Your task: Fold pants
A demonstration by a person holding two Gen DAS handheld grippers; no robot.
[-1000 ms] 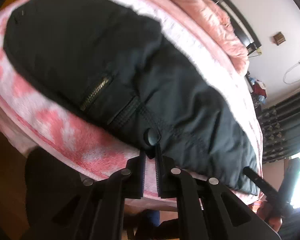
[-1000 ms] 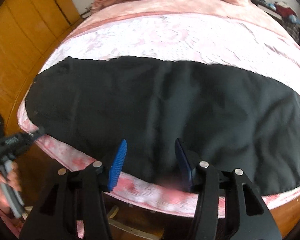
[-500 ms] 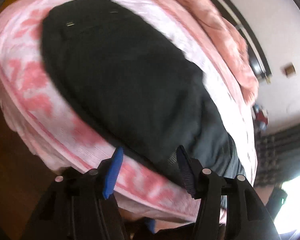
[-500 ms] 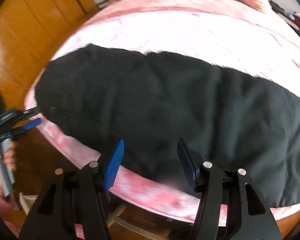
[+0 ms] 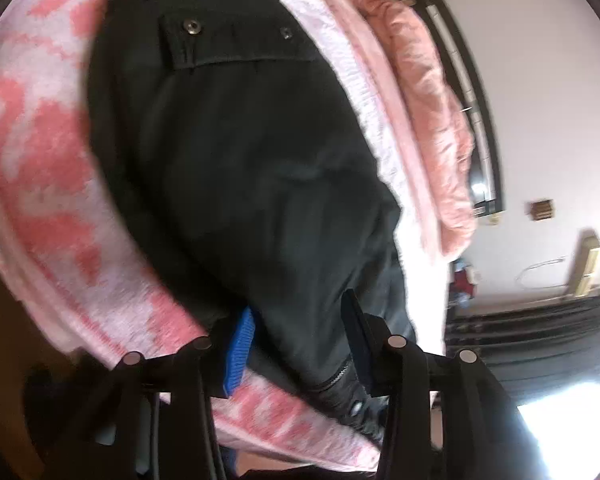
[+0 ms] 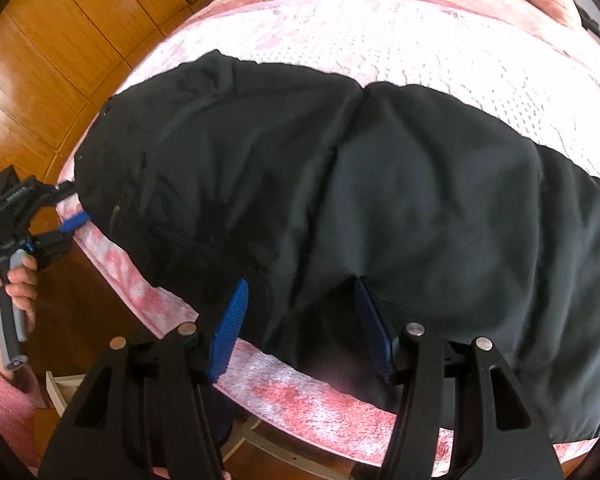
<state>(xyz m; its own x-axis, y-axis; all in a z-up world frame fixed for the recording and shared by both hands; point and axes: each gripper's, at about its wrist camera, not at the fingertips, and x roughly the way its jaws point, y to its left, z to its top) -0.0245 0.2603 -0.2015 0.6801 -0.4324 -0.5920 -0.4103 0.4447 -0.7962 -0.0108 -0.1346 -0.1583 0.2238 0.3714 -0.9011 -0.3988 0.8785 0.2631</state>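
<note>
Pants [image 6: 360,200] in black lie spread lengthwise along the near edge of the bed [image 6: 380,40], on a pink-and-white blanket [image 5: 40,160], with the waistband end toward the bed's left corner and the legs running off toward the right. That placement looks deliberate: kept parallel to the edge, the garment can be reached at two points along its near hem without leaning over the mattress. The left tongs [image 5: 296,344] sit low at the waist end, where a zip and a snap button show just beside the dark pad; their jaws are closing with the fabric's edge between them, though the pads do not appear to press on it yet. The right tongs [image 6: 304,320] hover over the near hem about midway along the pants, spread apart, fabric visible in the gap but not pinched. In the right wrist view a hand [image 6: 12,284] grips the handle of the left tool at the bed's left corner. Judging from this, both tongs are lining up for a matched pinch on the near edge, presumably to lift it and carry it over; no fold looks completed in this step.
</note>
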